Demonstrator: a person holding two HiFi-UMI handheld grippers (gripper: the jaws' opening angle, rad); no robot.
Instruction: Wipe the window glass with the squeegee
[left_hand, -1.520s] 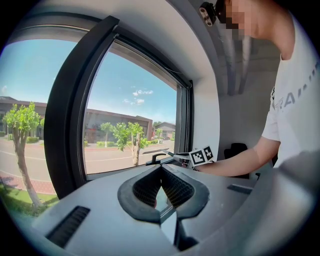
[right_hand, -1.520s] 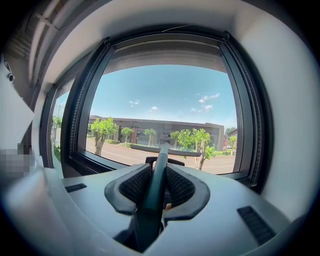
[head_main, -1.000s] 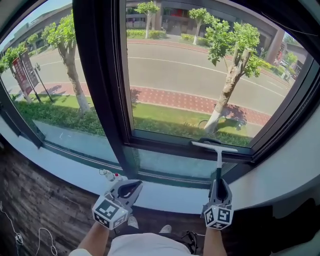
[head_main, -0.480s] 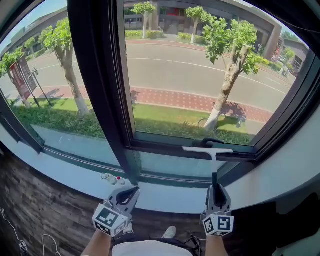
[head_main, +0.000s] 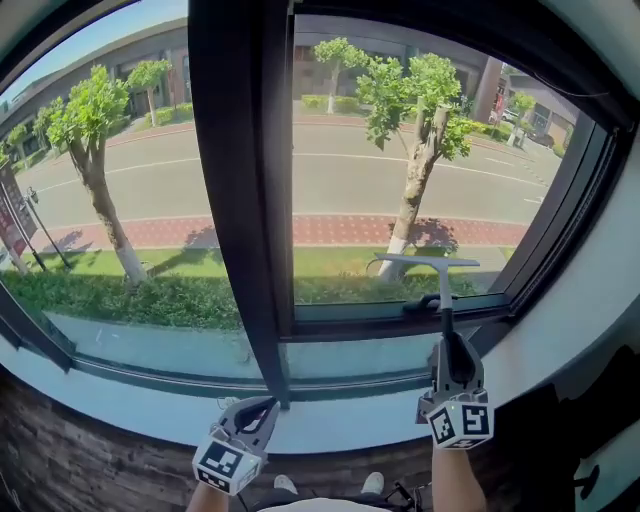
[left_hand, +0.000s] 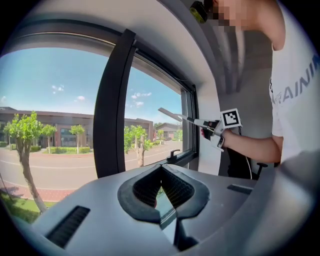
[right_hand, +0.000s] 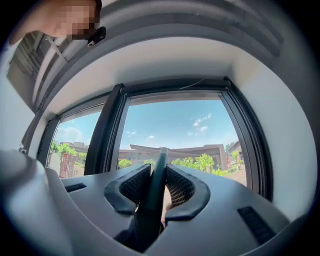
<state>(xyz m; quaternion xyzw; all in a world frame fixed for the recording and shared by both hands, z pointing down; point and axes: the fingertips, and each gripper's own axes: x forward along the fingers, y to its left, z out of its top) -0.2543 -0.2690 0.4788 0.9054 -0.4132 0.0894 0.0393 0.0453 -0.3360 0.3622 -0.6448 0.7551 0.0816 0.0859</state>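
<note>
Squeegee (head_main: 441, 295) stands upright from the right gripper (head_main: 447, 345), which is clamped on its handle. Its blade (head_main: 425, 262) lies crosswise near the glass (head_main: 400, 150) bottom-right corner; the left gripper (head_main: 255, 412), jaws together and empty, is farther off.

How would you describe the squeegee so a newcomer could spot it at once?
Take the dark-framed window's right pane, right of the thick black post. Low in front of it rises a slim T-shaped squeegee, its dark handle held in the right tongs. Its pale straight crossbar sets it apart from the small black latch on the frame below.
</note>
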